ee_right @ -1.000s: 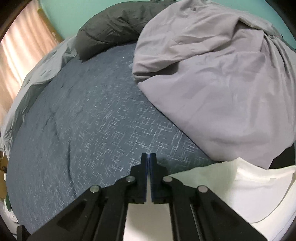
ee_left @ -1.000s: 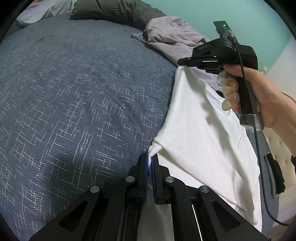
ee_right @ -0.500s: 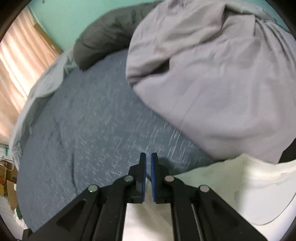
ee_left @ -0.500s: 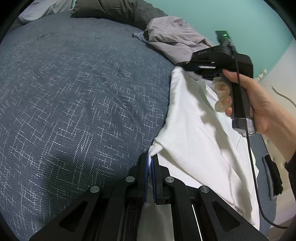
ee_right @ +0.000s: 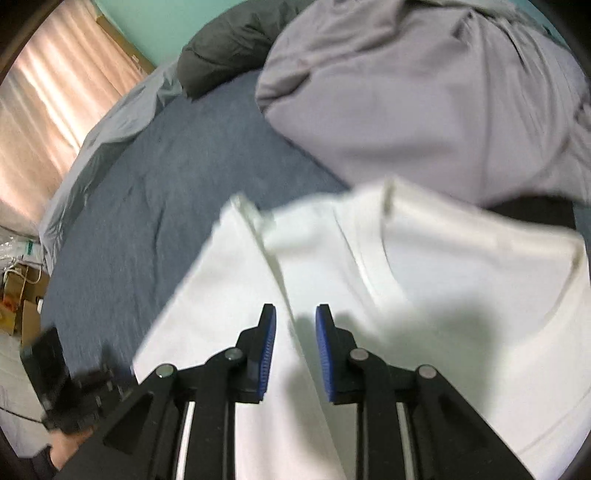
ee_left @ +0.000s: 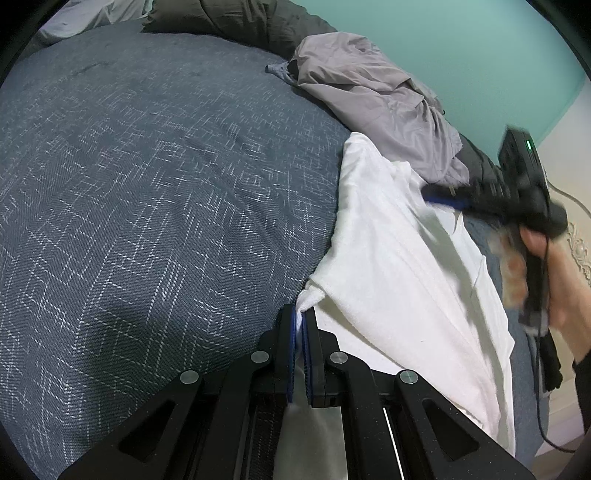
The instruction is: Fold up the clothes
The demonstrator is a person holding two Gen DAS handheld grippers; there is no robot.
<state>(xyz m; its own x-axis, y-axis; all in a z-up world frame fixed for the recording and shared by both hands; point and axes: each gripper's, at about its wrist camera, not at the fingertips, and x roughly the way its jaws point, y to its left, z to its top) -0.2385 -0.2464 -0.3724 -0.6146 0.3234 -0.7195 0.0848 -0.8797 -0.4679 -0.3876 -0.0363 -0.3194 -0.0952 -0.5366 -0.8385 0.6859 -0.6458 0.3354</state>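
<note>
A white garment [ee_left: 388,258] lies along the right side of a dark blue bed cover [ee_left: 147,184]. My left gripper [ee_left: 299,314] is shut on the garment's near corner, low over the bed. My right gripper [ee_left: 430,194], held in a hand, hovers blurred above the garment's far part. In the right wrist view its jaws are opening: the right gripper [ee_right: 295,321] stands just over the white garment [ee_right: 443,277]. A folded edge of the cloth runs under the gap, and the pads do not press on it.
A crumpled grey garment [ee_left: 369,92] lies just beyond the white one, also filling the top of the right wrist view as the grey garment [ee_right: 424,92]. A dark pillow [ee_left: 240,22] lies at the head. Curtains [ee_right: 55,92] and boxes [ee_right: 18,306] stand past the bed's left side.
The right gripper let go of the garment's far corner, opened, and swung back over the garment. That corner now rests on the bed. The left gripper kept still, shut on its corner.
</note>
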